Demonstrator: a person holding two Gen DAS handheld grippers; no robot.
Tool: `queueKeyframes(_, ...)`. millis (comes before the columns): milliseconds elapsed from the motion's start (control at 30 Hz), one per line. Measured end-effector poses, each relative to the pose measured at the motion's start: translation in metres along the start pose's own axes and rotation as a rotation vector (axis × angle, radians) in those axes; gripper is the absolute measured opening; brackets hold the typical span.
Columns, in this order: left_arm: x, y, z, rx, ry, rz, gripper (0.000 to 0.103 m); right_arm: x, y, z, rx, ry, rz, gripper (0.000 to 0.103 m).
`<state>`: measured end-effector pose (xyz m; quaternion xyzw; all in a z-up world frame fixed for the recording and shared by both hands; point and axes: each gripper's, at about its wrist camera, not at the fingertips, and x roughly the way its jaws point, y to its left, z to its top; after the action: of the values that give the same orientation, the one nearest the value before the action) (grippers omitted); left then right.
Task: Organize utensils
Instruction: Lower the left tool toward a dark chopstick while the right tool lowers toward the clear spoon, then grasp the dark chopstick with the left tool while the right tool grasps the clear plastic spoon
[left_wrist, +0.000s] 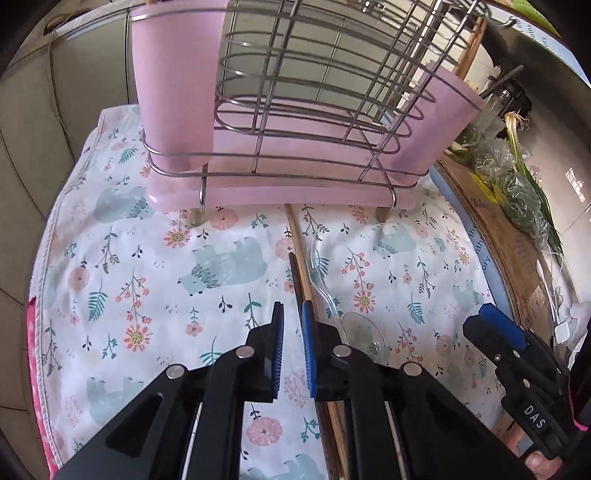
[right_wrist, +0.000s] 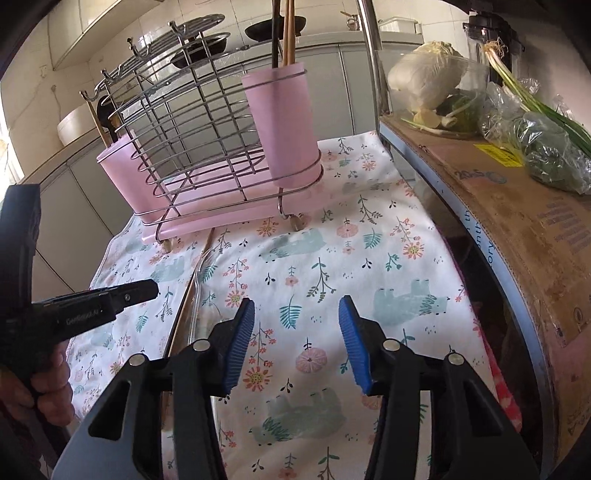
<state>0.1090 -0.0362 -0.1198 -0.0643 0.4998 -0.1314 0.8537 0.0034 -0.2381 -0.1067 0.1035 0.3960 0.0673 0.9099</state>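
A dark chopstick (left_wrist: 294, 277), a wooden chopstick (left_wrist: 297, 240) and a clear plastic spoon (left_wrist: 360, 330) lie side by side on the floral cloth (left_wrist: 147, 266), in front of the wire rack (left_wrist: 314, 110) with its pink cups (left_wrist: 173, 85). My left gripper (left_wrist: 293, 345) hovers over them with its jaws close together. A narrow gap shows only cloth, and the chopsticks run under its right finger. Over the cloth to the right, my right gripper (right_wrist: 297, 339) stands open with nothing in it. The rack's right cup (right_wrist: 284, 129) holds upright chopsticks (right_wrist: 288, 33).
A cardboard box (right_wrist: 517, 206) topped with bagged greens (right_wrist: 546, 147) and a cabbage (right_wrist: 428, 70) borders the cloth on the right. A metal pole (right_wrist: 373, 55) rises beside it. Grey cabinets stand behind the rack. A person's hand (right_wrist: 48, 384) grips the left tool.
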Motion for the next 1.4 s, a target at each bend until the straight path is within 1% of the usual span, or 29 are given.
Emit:
queueKeyframes(100,0.014,-0.003,0.004,0.008,0.037,-0.001,0.009,0.002,0.000,-0.001,-0.006,0.007,0.012,0.044)
queueKeyframes(200,0.027,-0.011,0.005,0.034,0.064,0.036,0.009,0.004,0.000,-0.002,-0.004,0.013,0.021,0.044)
queueKeyframes(333,0.034,-0.023,0.004,0.067,0.067,0.060,0.009,0.006,-0.001,-0.002,-0.003,0.020,0.026,0.044)
queueKeyframes(400,0.034,-0.022,0.004,0.060,0.066,0.057,0.010,0.006,-0.002,-0.002,-0.004,0.024,0.028,0.044)
queueKeyframes(500,0.032,-0.014,0.001,0.038,0.075,0.022,0.011,0.008,-0.001,-0.003,-0.009,0.033,0.034,0.044)
queueKeyframes(533,0.031,-0.012,0.000,0.039,0.076,0.019,0.013,0.009,-0.001,-0.003,-0.010,0.035,0.036,0.044)
queueKeyframes(600,0.031,-0.015,-0.003,0.057,0.078,0.026,0.014,0.011,0.001,-0.003,-0.013,0.040,0.041,0.044)
queueKeyframes(633,0.033,-0.018,-0.004,0.068,0.094,0.029,0.014,0.012,0.002,-0.003,-0.015,0.042,0.044,0.044)
queueKeyframes(667,0.037,-0.024,-0.005,0.084,0.104,0.054,0.014,0.013,0.003,-0.003,-0.017,0.044,0.048,0.044)
queueKeyframes(733,0.039,-0.036,-0.007,0.143,0.093,0.118,0.014,0.013,0.005,-0.003,-0.022,0.047,0.052,0.044)
queueKeyframes(800,0.040,-0.042,-0.007,0.160,0.085,0.147,0.011,0.014,0.007,-0.003,-0.030,0.051,0.053,0.044)
queueKeyframes(867,0.038,-0.037,-0.004,0.125,0.080,0.145,0.004,0.014,0.009,-0.004,-0.041,0.058,0.059,0.044)
queueKeyframes(967,0.023,-0.025,-0.001,0.081,0.041,0.156,0.004,0.013,0.013,-0.004,-0.052,0.074,0.087,0.044)
queueKeyframes(1067,0.008,-0.013,0.000,0.059,0.023,0.149,0.004,0.019,0.021,-0.002,-0.071,0.115,0.145,0.044)
queueKeyframes(1133,0.003,-0.006,-0.003,0.051,0.032,0.147,0.004,0.026,0.028,0.002,-0.092,0.146,0.175,0.044)
queueKeyframes(1233,0.001,0.005,-0.011,0.046,0.064,0.156,0.004,0.036,0.041,0.007,-0.154,0.177,0.175,0.044)
queueKeyframes(1267,0.003,0.008,-0.014,0.045,0.074,0.160,0.004,0.041,0.046,0.009,-0.180,0.186,0.164,0.043)
queueKeyframes(1333,0.005,0.014,-0.018,0.034,0.100,0.158,0.004,0.051,0.053,0.010,-0.223,0.219,0.146,0.030)
queueKeyframes(1400,0.007,0.017,-0.020,0.036,0.122,0.148,0.004,0.061,0.056,0.011,-0.239,0.257,0.152,0.026)
